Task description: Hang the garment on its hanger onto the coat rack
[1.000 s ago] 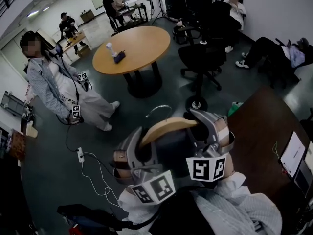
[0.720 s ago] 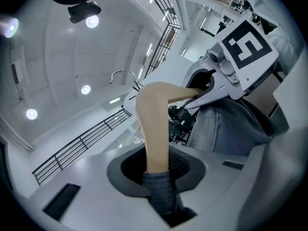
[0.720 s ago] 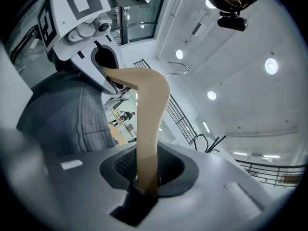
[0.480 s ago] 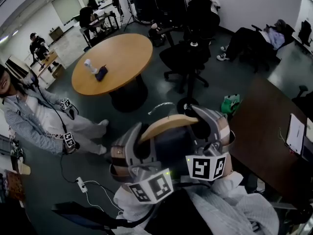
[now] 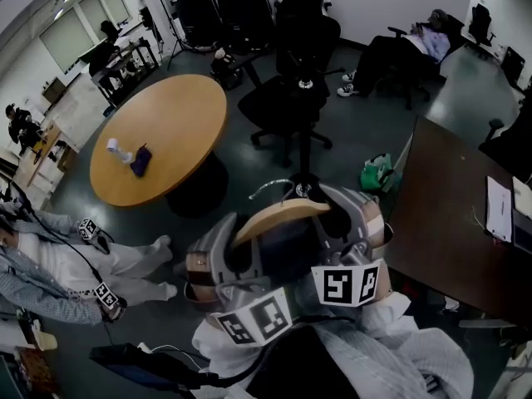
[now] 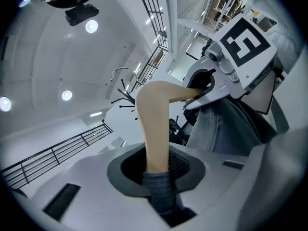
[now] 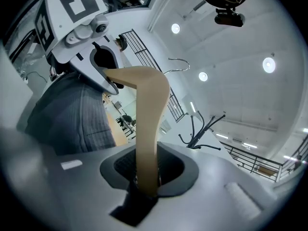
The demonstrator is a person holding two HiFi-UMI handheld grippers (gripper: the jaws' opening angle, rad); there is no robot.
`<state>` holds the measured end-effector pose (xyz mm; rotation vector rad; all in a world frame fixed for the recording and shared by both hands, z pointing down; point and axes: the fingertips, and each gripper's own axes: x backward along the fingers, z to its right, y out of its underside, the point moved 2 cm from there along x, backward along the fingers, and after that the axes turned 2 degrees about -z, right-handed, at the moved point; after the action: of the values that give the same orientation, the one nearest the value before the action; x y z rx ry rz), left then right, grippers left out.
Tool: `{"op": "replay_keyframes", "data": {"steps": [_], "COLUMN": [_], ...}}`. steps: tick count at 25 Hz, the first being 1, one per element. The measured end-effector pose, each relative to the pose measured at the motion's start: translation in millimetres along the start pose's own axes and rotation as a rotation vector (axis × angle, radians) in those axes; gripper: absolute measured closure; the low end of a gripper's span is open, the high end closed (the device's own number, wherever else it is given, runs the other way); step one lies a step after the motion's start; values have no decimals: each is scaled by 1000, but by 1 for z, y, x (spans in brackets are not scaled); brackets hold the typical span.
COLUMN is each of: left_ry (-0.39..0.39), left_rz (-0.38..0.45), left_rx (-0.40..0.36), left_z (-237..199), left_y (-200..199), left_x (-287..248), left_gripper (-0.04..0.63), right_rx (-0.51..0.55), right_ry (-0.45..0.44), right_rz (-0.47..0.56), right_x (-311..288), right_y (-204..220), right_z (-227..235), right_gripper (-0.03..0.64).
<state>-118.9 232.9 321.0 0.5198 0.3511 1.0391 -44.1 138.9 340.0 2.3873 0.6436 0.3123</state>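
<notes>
A wooden hanger (image 5: 278, 216) with a metal hook (image 5: 270, 187) carries a grey garment (image 5: 283, 252) and is held up in front of me. My left gripper (image 5: 239, 246) is shut on the hanger's left arm and my right gripper (image 5: 339, 213) on its right arm. In the left gripper view the hanger (image 6: 156, 129) runs up from the jaws, with the garment (image 6: 219, 129) hanging at the right. In the right gripper view the hanger (image 7: 149, 124) rises the same way, with the garment (image 7: 72, 114) at the left. The black coat rack (image 5: 304, 131) stands just beyond the hanger; its arms (image 7: 204, 129) show overhead.
A round wooden table (image 5: 166, 131) stands at the left with a bottle and a dark object on it. Black office chairs (image 5: 283, 98) crowd the rack. A dark desk (image 5: 453, 206) is at the right, with a green bag (image 5: 378, 173) by it. A person (image 5: 50, 264) stands at the lower left.
The head view has swung right: the round table and the standing person have slid left and down. Both grippers keep the same hold on the hanger.
</notes>
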Motion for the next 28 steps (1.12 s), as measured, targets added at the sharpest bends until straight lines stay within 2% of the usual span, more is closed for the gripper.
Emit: {"op": "replay_keyframes", "data": {"steps": [7, 15, 21, 28], "left_ry": [18, 72, 128, 202], "left_rz": [51, 132, 224, 368], "left_rx": [-3, 22, 28, 7], "left_z": [-16, -9, -26, -27], "left_y": [-4, -25, -38, -62], "left_x": [-119, -225, -302, -388], "left_gripper": [522, 522, 522, 522], "right_rx": [17, 48, 63, 78], "right_ry": [54, 115, 197, 339], "right_rz": [-17, -83, -152, -268], "right_x": [-100, -171, -226, -273], "right_y": [38, 90, 108, 144], "right_z": [40, 87, 124, 164], "right_gripper": [541, 540, 538, 535]}}
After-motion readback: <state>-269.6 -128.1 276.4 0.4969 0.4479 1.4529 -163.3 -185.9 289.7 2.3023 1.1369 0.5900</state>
